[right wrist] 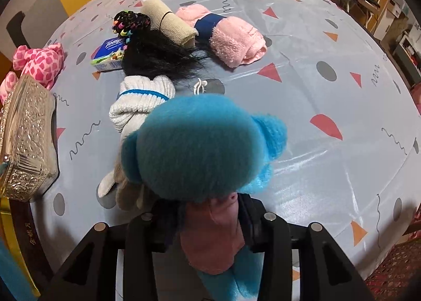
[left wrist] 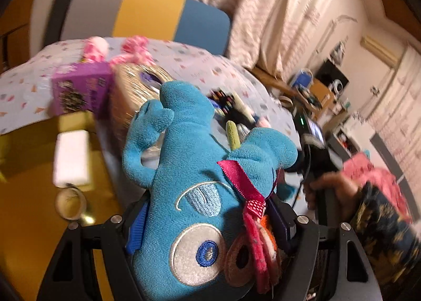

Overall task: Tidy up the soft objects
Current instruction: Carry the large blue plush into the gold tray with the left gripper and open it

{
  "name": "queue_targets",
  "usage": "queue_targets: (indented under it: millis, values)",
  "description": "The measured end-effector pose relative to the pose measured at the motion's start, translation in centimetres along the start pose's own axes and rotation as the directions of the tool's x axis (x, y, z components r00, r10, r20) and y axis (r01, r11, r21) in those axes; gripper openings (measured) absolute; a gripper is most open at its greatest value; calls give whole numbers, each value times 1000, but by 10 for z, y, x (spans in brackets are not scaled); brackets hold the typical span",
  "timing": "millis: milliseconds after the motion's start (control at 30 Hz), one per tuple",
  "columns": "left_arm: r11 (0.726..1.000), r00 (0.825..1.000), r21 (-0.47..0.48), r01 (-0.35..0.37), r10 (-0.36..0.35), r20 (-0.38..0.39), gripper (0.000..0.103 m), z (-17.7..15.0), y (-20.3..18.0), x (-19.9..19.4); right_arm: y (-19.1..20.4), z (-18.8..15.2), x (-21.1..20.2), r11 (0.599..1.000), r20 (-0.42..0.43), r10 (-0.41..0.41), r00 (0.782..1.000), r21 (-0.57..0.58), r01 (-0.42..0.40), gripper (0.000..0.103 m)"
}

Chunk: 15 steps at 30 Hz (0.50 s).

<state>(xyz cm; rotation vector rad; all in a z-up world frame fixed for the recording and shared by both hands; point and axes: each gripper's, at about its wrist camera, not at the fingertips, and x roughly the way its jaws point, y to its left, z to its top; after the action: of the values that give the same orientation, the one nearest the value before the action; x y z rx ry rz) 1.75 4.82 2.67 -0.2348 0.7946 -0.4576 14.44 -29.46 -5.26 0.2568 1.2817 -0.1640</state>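
A cluttered room with pale curtains (left wrist: 276, 11) behind, and in the middle a round table under a glossy grey cloth (right wrist: 329, 45) printed with triangles and dots. At its far edge stands a chair (left wrist: 147, 14) with a grey, yellow and blue back.

The left gripper (left wrist: 208, 222) is clamped on a blue plush toy (left wrist: 189, 159) with a stitched eye and a magenta ribbon; the toy fills the gap between the jaws and blocks much of that camera's view of the table. The right gripper (right wrist: 208, 222) points down at the cloth with a pinkish fabric piece (right wrist: 210, 243) between its jaws and a teal fuzzy toy (right wrist: 200, 148) bulging out in front; whether the pads press on it I cannot tell. A hand (left wrist: 331, 190) in a dark patterned sleeve grips that tool.

Lying on the cloth: one white knitted sock bundle (right wrist: 142, 101) with a blue stripe, just behind the teal toy; one tuft of black hair (right wrist: 160, 56) with coloured beads; one beige rolled bandage (right wrist: 168, 22); one pink towel roll (right wrist: 231, 38) with a navy band; one tissue pack (right wrist: 110, 56); one pink spotted plush (right wrist: 42, 61) at the left edge; one embossed silver box (right wrist: 26, 138) beside it; one purple box (left wrist: 81, 90)
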Motion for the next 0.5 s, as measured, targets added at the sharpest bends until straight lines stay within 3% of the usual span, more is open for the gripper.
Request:
queue_targets:
  millis: [133,300,500]
  values:
    - [997,996,-70,-42,47,70,77,12,30,-29,14,-3,3,999,6,-25,1000,-34,26,42]
    - [977,980,-163,-137,158,124,77,18,74,-61,17,-5,2,998,4,-34,999,-46,34,42]
    - [901,952,-348,-257,298,68,77,7,141,-68,24,-3,3,997,7,-46,999,-64,46,42]
